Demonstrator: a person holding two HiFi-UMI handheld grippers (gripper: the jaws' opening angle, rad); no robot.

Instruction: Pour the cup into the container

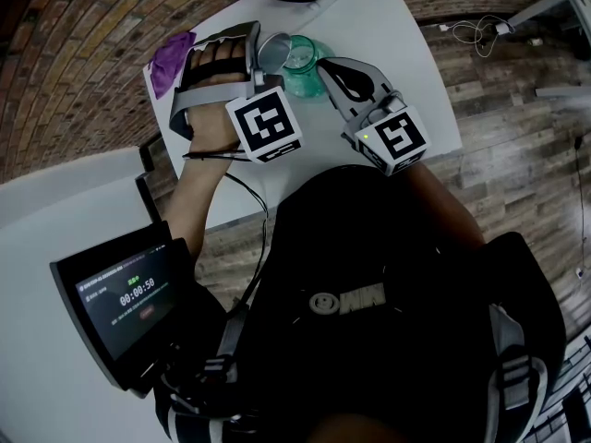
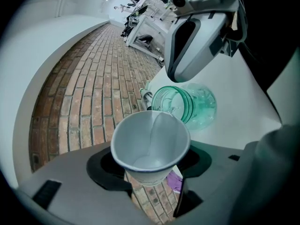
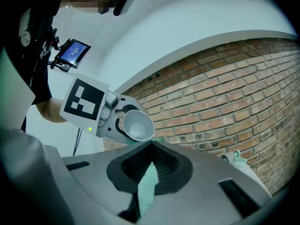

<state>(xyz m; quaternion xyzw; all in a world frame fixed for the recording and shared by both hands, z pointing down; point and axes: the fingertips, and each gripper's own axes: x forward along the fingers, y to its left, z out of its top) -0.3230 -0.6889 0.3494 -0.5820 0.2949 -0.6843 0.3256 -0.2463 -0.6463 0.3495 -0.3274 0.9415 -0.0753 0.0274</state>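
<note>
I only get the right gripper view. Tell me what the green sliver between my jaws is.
Observer: A round, ribbed, see-through green jar, glass or plastic. The left gripper view shows its open mouth, and the right hand-held gripper is shut on it.
Operator: Report where the white paper cup's lip is.
Observer: The left hand-held gripper grips the white paper cup, tilted, its far lip right at the jar's mouth rim. Whether they touch, I cannot tell.
</note>
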